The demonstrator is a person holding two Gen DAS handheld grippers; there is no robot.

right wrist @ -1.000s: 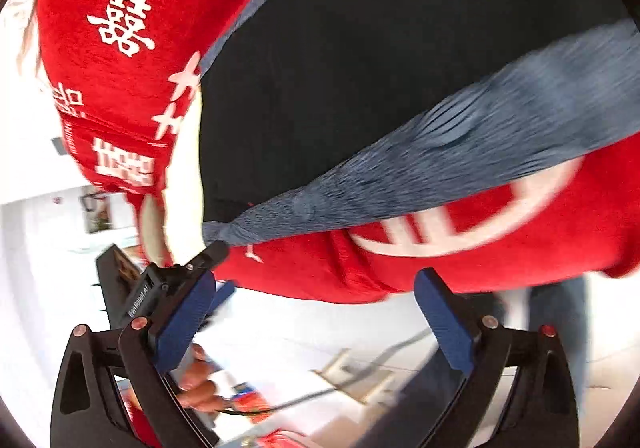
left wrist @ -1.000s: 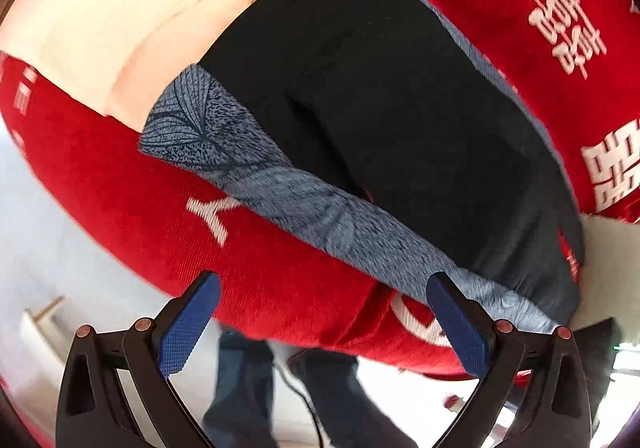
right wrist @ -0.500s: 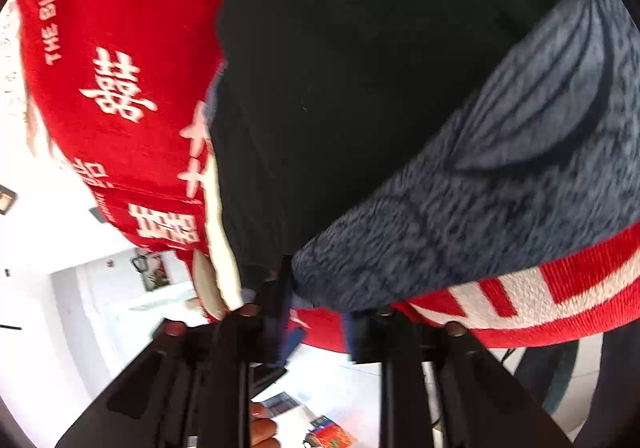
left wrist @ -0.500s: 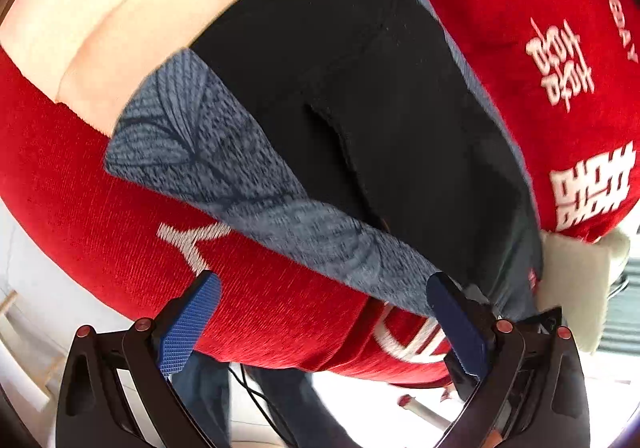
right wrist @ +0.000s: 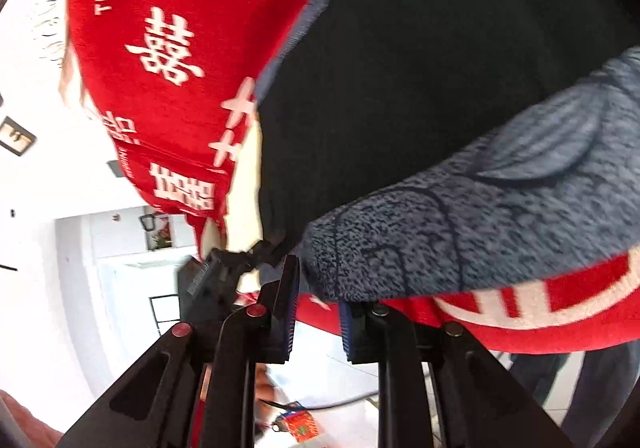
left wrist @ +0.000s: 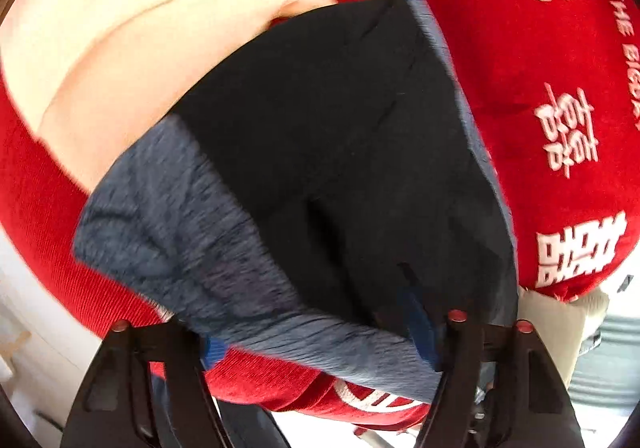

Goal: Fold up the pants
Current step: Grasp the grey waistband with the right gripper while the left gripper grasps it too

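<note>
Black pants [left wrist: 340,152] with a blue-grey leaf-print band [left wrist: 192,248] lie spread on a red cloth with white characters [left wrist: 552,96]. My left gripper [left wrist: 320,348] reaches over the band's near edge; its blue pads are partly covered by the fabric and still stand apart. In the right wrist view the pants [right wrist: 440,68] fill the upper right. My right gripper [right wrist: 318,308] has its jaws close together on the corner of the printed band [right wrist: 460,224] at the cloth's edge.
A cream folded cloth [left wrist: 140,28] lies on the red cloth beyond the pants. The red cloth [right wrist: 180,48] hangs over the surface edge. White floor, walls and small clutter [right wrist: 300,424] lie below. A person's dark trousers show at the bottom.
Both grippers have moved in to the pants' near edge. The right jaws have closed on the band's corner. The left jaws have narrowed around the band edge.
</note>
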